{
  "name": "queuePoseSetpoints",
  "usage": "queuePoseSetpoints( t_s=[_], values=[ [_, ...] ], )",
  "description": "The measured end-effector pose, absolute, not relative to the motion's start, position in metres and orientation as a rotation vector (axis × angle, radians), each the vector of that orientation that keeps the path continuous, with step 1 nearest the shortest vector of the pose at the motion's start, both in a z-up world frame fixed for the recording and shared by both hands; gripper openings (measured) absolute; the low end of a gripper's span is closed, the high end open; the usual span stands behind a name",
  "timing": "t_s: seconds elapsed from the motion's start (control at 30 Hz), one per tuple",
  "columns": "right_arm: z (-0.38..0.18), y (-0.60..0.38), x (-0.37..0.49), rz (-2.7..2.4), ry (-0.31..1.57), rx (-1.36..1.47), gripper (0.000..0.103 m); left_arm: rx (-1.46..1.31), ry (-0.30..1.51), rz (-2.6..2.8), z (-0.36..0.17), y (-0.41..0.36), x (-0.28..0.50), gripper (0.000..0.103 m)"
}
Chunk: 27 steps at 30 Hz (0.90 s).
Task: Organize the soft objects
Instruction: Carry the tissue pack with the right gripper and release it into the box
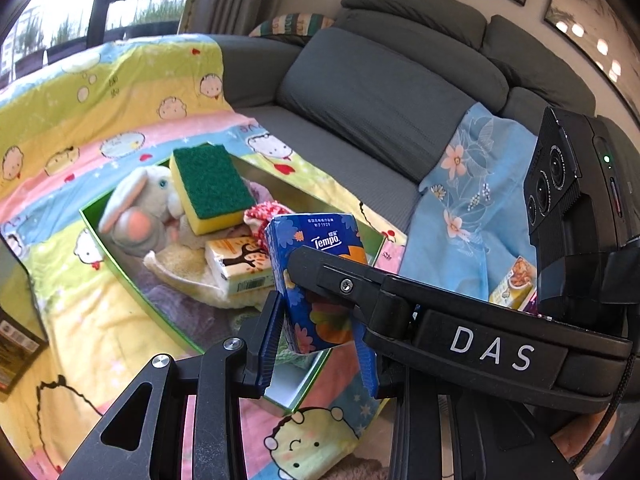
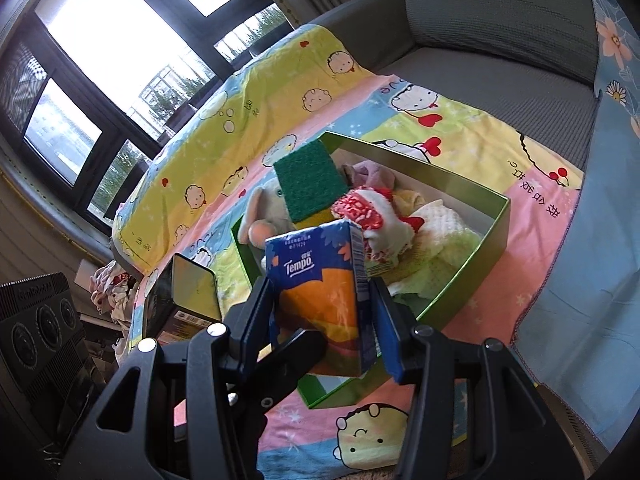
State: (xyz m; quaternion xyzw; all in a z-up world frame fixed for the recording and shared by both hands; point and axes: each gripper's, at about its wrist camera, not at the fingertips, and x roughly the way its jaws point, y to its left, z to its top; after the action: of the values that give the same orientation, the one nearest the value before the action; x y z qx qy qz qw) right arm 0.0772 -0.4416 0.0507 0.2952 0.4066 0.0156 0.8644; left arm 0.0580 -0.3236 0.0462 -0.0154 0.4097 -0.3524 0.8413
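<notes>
Sofa-top green box [image 2: 490, 222] lies just beyond the upright tissue pack [image 2: 320, 280], clamped between both the left gripper [image 1: 320, 332] and right gripper [image 2: 324, 320].

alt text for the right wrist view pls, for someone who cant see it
Both grippers, the right gripper and the left gripper reaching in from below, clamp a blue Tempo tissue pack above a green box. The box holds a sponge, plush rabbit and cloths, on a cartoon blanket over a grey sofa.

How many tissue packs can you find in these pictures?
2. The blue Tempo pack is gripped by both grippers above the green box; an orange-and-white pack lies inside. Others may be hidden.
</notes>
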Motion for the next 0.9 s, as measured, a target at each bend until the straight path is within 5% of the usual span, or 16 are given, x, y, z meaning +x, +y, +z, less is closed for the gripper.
queuePoseSetpoints(
  t_s=[0.9],
  values=[
    [0.02,-0.447,0.115,0.001,1.001,0.584,0.05,-0.071,1.057,-0.682,0.015,-0.334,0.091,0.034]
  ],
)
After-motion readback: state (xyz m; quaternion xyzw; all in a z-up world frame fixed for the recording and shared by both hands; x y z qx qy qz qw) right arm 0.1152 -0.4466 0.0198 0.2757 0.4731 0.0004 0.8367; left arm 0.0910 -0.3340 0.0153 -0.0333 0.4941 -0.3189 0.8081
